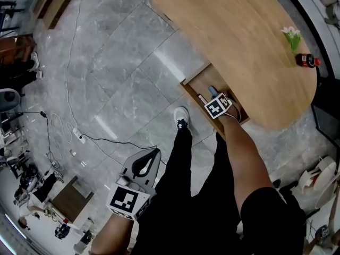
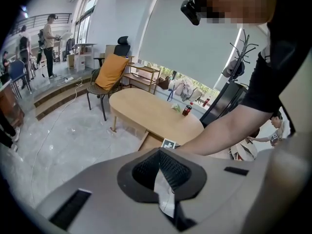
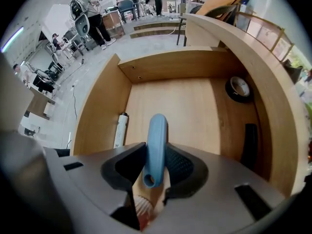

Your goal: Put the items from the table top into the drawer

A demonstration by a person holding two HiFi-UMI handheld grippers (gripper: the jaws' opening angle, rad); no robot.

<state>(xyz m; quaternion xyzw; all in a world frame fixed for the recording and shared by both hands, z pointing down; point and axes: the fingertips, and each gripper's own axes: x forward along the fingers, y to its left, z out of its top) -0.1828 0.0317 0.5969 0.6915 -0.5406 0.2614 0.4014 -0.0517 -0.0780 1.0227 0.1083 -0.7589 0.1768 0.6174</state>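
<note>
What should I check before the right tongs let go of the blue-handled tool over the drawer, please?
1. Grip: right tongs are clamped on the blue-handled tool: ok.
2. Drawer is open beneath the tool: ok.
3. Landing spot: there is bare wood mid-drawer, between the white marker on one side and the black ring and black bar on the other: ok.
4. Tool is low enough to drop gently: cannot tell.
5. Left tongs are shut, empty and away from the drawer: ok.
6. Table top is cleared: not ok; a bottle and flowers are on it.
</note>
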